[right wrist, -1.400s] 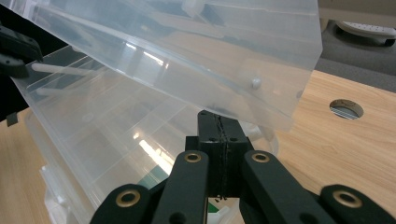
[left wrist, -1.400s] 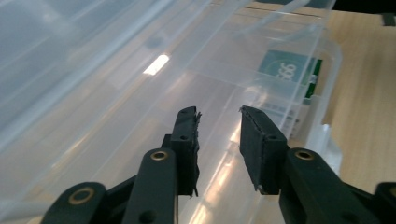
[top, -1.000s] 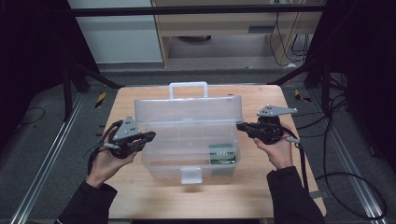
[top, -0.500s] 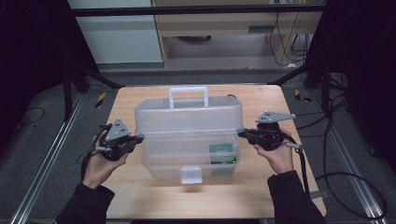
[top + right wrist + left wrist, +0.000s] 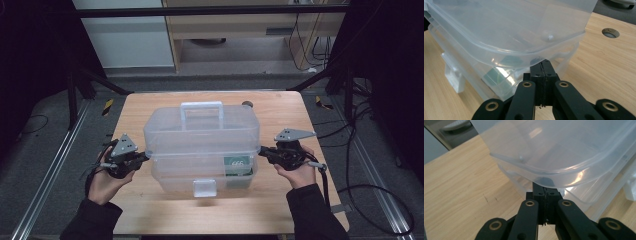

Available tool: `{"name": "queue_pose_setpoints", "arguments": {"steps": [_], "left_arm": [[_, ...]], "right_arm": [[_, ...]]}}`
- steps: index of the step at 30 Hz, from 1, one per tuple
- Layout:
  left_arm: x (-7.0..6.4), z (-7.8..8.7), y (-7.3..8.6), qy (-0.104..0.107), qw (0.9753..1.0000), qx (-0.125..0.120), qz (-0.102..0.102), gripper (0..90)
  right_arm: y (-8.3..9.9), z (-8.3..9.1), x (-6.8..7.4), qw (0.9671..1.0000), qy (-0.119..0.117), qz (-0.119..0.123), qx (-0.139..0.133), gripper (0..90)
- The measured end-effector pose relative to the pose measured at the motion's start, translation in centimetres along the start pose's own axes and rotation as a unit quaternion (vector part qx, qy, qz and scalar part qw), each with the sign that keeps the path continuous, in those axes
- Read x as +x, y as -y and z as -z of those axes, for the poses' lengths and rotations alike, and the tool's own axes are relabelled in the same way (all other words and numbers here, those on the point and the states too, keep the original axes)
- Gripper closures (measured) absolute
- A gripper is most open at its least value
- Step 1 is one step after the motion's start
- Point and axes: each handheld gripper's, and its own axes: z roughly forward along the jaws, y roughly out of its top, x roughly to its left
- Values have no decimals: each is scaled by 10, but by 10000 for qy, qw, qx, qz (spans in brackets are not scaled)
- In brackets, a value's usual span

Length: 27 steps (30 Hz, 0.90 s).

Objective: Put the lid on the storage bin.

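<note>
Jaws on both of your tools are pressed together with nothing between them, their tips tucked under the overhanging rim of the lid (image 5: 200, 132). Your left gripper (image 5: 142, 156) meets the clear storage box (image 5: 200, 172) at its left end, and your right gripper (image 5: 263, 151) meets it at the right end. That box sits mid-table (image 5: 150, 107) between them, its front latch (image 5: 205, 187) facing you, its handle (image 5: 201, 112) toward the far edge.

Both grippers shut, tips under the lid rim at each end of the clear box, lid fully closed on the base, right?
Not closed: the lid sits raised off the base, as the right gripper view shows. The left gripper and right gripper are shut, tips under the rim.
</note>
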Motion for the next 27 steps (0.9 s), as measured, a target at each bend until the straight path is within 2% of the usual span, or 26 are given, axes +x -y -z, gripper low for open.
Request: {"name": "queue_pose_setpoints", "arguments": {"steps": [5,9,10,11,13,15,20,23,27], "left_arm": [[1,-8,9,37,9999,145,61,891],[6,-17,17,13,9994,332,13,884],[7,-20,20,-36,9991,432,-20,884],[9,-23,23,-76,9987,493,-54,880],[16,-30,30,-67,9985,549,51,862],[24,-34,37,-189,9976,663,105,835],[39,-43,52,-465,9951,662,561,739],[46,-45,58,-614,9934,609,755,635],[54,-45,64,-853,9905,532,938,513]], "right_arm": [[10,3,4,9999,82,68,126,899],[18,1,4,9993,146,93,336,897],[20,0,3,9994,131,83,306,898],[21,0,3,9995,77,25,313,895],[23,0,2,9992,125,45,373,892],[24,-1,-1,9991,191,-6,371,881],[37,-3,-20,9969,660,-233,364,778],[49,-6,-33,9931,1016,-408,421,707],[62,-7,-49,9871,1361,-660,518,616]]}}
